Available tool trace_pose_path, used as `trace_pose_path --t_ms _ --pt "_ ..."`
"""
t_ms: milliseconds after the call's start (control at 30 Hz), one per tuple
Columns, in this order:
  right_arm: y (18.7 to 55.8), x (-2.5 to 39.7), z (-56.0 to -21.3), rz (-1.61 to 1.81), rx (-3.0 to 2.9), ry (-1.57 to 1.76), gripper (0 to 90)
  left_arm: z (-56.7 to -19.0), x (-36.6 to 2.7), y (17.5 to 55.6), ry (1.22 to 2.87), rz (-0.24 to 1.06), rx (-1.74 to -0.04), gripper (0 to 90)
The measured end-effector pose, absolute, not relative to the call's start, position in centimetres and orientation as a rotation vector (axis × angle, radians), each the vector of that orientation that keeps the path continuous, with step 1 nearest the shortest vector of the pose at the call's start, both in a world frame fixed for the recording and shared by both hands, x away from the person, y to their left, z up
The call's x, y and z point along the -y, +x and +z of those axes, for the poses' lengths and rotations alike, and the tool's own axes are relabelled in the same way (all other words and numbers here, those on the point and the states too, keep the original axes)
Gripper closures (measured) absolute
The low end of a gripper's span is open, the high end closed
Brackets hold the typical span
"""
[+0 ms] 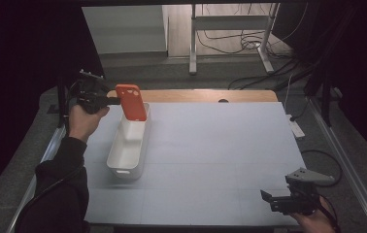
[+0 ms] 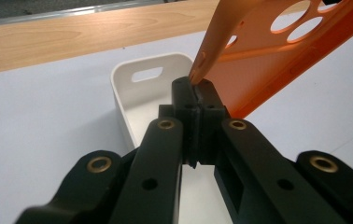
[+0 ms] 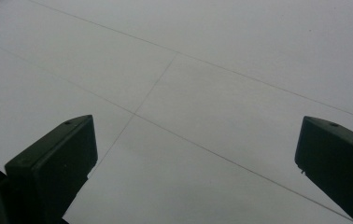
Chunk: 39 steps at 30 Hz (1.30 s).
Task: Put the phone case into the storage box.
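Blk jaws w/ brass screws; blk sleeve [image 1: 62,179].

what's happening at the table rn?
A person works two handheld claws. The left claw is shut on the edge of an orange phone case, holding it in the air over the far end of a white bin on the white table cover. The case isn't in the bin yet. The right claw sits open and idle at the near right corner, holding nothing.
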State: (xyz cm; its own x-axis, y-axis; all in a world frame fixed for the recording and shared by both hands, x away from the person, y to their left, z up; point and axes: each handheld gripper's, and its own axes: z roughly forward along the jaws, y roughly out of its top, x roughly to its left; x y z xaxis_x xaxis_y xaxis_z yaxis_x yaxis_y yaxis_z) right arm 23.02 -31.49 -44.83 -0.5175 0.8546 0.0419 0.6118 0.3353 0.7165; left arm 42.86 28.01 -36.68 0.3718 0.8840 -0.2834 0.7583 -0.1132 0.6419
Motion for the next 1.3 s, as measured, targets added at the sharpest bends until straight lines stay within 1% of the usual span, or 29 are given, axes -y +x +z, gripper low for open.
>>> trace_pose_path --t_ms 500,1300 --pt "23.1 31.4 -44.9 0.986 -2.276 1.295 0.0 -37.6 -27.8 44.6 1.909 0.260 -1.460 89.1" --pt "23.1 31.3 -44.9 0.979 -2.297 1.283 0.0 -40.0 -27.2 46.3 1.932 0.266 -1.505 89.0"
